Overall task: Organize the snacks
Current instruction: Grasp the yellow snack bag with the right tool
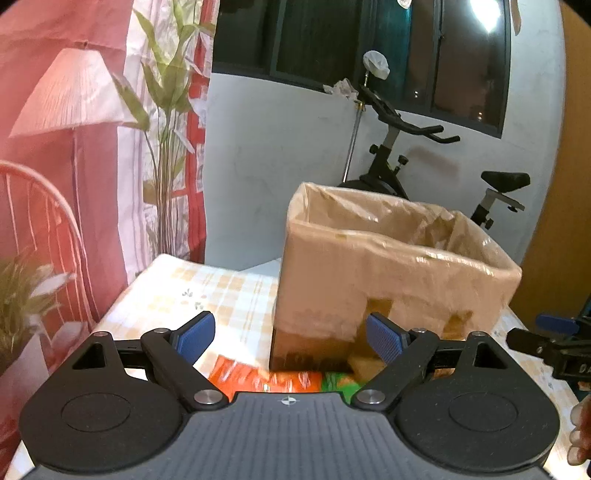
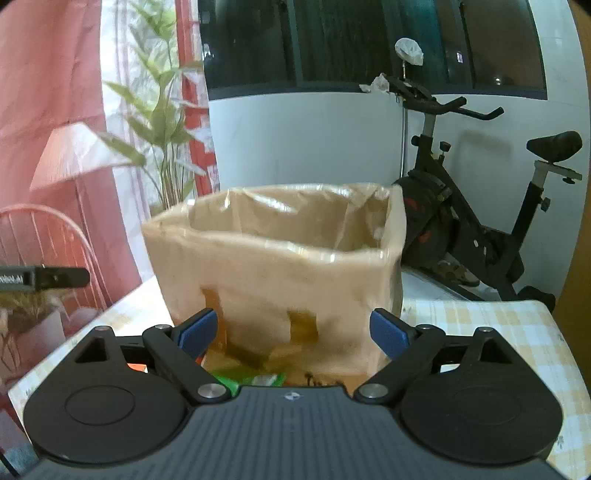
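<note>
Left wrist: both fingers (image 1: 290, 338) (image 2: 293, 332) spread wide, empty, near box (image 1: 388, 273) base edge.

Indoor light is moderate, with a lamp's glare reflected in the dark window (image 1: 487, 14) at the far right. The cardboard box (image 1: 388, 266) and the snack packets (image 1: 273, 380) near it are smeared by motion blur. Fisheye distortion bends the walls and darkens the corners.

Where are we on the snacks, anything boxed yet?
Nothing shows as done: what the cardboard box holds is hidden from here. Nothing in hand: left gripper and right gripper are both open and empty. Left to do: the orange packet and green packet lie on the table.
</note>
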The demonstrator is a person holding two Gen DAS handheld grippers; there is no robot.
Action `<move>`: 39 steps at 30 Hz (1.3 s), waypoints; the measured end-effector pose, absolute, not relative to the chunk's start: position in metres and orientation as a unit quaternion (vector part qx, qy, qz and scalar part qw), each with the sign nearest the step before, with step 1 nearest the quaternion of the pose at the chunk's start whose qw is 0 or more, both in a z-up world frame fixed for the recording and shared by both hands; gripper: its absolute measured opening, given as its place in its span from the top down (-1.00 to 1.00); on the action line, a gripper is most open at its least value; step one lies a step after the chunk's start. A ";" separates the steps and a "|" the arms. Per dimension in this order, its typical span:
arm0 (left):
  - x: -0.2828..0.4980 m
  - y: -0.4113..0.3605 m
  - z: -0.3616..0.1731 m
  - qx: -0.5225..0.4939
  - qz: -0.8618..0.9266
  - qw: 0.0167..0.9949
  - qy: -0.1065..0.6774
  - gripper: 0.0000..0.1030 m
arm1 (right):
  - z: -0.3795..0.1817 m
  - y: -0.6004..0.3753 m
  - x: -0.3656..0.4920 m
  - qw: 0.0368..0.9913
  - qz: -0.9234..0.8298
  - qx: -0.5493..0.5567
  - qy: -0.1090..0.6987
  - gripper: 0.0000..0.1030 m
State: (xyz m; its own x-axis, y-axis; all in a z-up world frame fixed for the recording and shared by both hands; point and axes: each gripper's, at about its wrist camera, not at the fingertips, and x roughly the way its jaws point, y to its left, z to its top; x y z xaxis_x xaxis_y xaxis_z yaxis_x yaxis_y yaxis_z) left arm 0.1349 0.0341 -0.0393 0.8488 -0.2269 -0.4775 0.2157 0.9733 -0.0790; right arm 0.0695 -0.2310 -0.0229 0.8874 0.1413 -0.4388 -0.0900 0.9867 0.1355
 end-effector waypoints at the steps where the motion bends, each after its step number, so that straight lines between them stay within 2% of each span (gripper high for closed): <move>1: 0.132 0.035 -0.041 -0.010 -0.115 0.961 0.252 -0.75 | -0.027 -0.230 0.066 0.969 0.061 0.056 0.232 -0.78; 20: 0.077 0.053 -0.107 -0.031 -0.101 0.944 0.313 -0.75 | -0.092 -0.177 0.027 0.938 0.137 0.041 0.315 -0.78; 29: 0.055 0.055 -0.125 -0.040 -0.101 0.937 0.331 -0.75 | -0.112 -0.160 0.012 0.911 0.162 0.031 0.377 -0.78; 39: 0.037 0.053 -0.132 -0.036 -0.101 0.937 0.332 -0.74 | -0.119 -0.156 0.001 0.894 0.184 0.048 0.406 -0.80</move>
State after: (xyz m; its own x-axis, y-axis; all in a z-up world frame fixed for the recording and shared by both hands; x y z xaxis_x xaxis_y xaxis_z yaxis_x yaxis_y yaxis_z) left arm 0.0371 0.0527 -0.1315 0.7587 -0.2137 -0.6153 0.1654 0.9769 -0.1355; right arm 0.0011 -0.1562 -0.1195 0.6026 0.3669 -0.7087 -0.2894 0.9281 0.2344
